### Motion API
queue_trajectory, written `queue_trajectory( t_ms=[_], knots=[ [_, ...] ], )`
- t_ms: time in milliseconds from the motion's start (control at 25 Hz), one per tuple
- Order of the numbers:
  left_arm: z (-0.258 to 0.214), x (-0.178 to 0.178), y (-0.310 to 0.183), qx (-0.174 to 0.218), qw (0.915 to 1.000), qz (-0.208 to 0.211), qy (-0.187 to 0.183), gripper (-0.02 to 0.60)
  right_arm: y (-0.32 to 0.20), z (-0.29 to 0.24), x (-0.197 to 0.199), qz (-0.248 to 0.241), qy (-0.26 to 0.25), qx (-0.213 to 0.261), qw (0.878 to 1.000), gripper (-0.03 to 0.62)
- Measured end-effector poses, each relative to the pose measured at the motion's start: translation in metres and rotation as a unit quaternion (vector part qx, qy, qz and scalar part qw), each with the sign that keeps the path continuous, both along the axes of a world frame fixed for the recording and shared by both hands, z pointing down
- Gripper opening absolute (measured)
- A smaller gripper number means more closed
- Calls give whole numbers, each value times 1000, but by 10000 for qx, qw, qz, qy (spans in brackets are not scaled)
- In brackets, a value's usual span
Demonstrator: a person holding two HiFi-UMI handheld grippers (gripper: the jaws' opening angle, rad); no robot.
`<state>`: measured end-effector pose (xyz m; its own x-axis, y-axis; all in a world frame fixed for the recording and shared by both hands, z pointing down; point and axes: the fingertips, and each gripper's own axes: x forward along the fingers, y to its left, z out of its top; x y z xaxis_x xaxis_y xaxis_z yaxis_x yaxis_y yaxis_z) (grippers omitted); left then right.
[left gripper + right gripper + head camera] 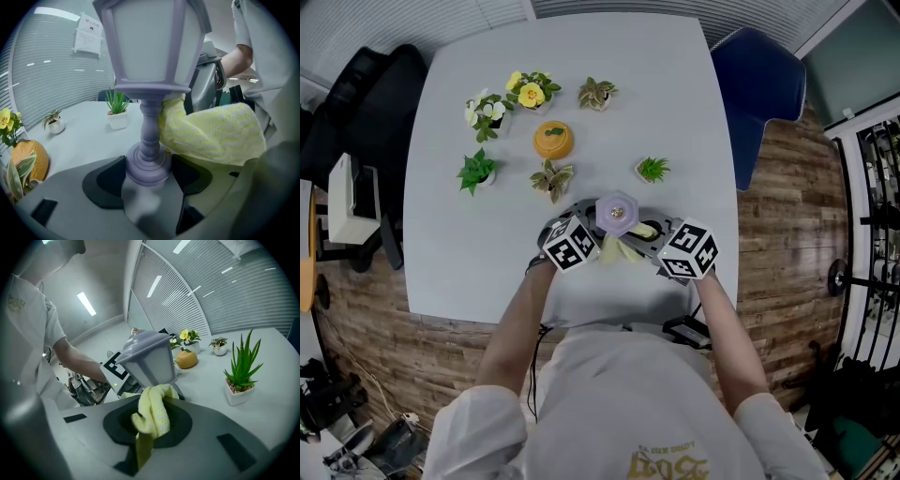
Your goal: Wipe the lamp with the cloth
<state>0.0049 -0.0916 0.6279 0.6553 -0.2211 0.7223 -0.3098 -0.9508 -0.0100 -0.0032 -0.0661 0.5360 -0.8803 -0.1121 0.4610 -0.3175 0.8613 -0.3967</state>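
Plants in small pots [551, 178] and an orange gourd [553, 140] stand on the table [459, 272] beyond the fingers in the head view, well apart from them, with a blue chair [759, 84] past the table's far right corner. Nearer, the left gripper [589, 225] and right gripper [643, 234] meet around the lamp [617, 213], and the yellow cloth [619, 249] bunches between them; nothing else crowds the lamp.

In the left gripper view the lamp [150, 47] stands upright. Its round base sits between the left gripper's [149, 164] fingers [105, 180], which close on it from both sides. The cloth [211, 133] presses against the stem from the right, just above the right-hand finger. Beyond the fingers a spiky plant [116, 110] stands in a white pot, and the gourd [30, 159] sits far to the left.

In the right gripper view the right gripper's [147, 427] fingers [180, 420] are closed on the cloth [154, 404], which bulges up out of them and touches the underside of the lamp's [150, 359] shade just ahead. The spiky plant [241, 373] stands off to the right of the fingers, and the gourd [187, 358] lies farther ahead, past the lamp.
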Motion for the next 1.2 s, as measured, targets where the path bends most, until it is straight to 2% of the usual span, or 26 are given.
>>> queue_trajectory(
  t_ms=[480,680,1000,1200],
  knots=[
    [0,0,-1,2,10000,1,6,304,1,18,-13,-247,285,-184,9991,31],
    [-1,1,0,4,10000,2,9,304,3,20,-15,-258,232,-390,9986,31],
    [0,0,0,-11,10000,3,4,304,3,40,-10,-242,611,-587,9961,31],
    [-1,1,0,6,10000,7,5,304,3,44,-9,-194,678,-622,9956,31]
  ],
)
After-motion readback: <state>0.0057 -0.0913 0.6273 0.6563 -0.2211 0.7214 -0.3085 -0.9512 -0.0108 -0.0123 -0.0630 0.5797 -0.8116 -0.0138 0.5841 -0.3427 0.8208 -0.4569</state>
